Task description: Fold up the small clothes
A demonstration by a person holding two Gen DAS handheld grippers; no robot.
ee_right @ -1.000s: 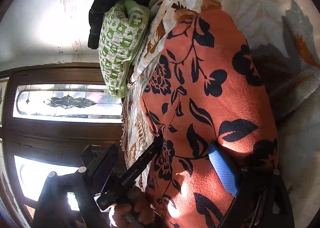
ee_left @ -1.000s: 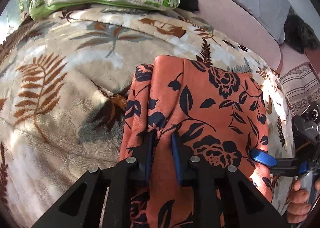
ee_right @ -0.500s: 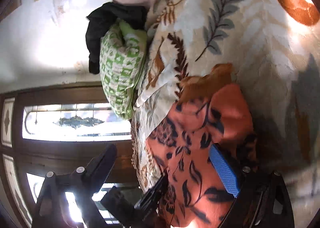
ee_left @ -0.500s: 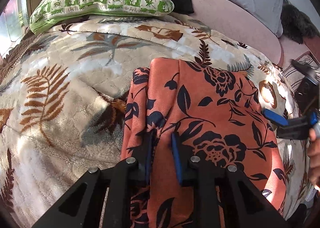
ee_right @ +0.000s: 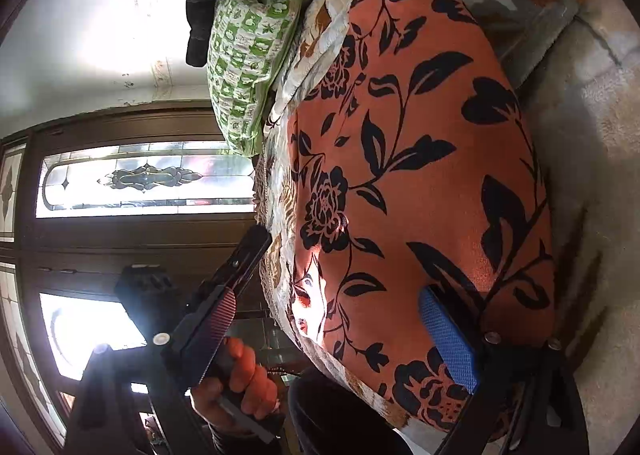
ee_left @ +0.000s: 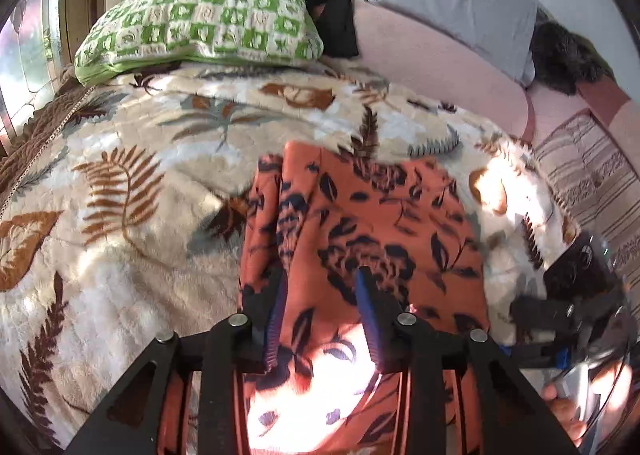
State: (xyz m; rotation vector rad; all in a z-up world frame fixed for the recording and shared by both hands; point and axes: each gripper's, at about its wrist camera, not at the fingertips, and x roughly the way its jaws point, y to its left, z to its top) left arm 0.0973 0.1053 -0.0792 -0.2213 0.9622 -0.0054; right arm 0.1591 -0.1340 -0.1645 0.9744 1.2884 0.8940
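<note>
Lying folded on the leaf-print blanket point(ee_left: 132, 183), the orange flowered garment point(ee_left: 372, 223) carries no readable label. The left gripper point(ee_left: 320, 311) hangs over its near edge, jaws just opened, pads clear of cloth. The right gripper point(ee_right: 340, 335) stands beside it, jaws wide apart.

The left wrist view looks steeply down, close over the orange flowered cloth point(ee_left: 360, 223), while the right wrist view, rolled sideways, shares that cloth and the green pillow point(ee_right: 252, 67).
</note>
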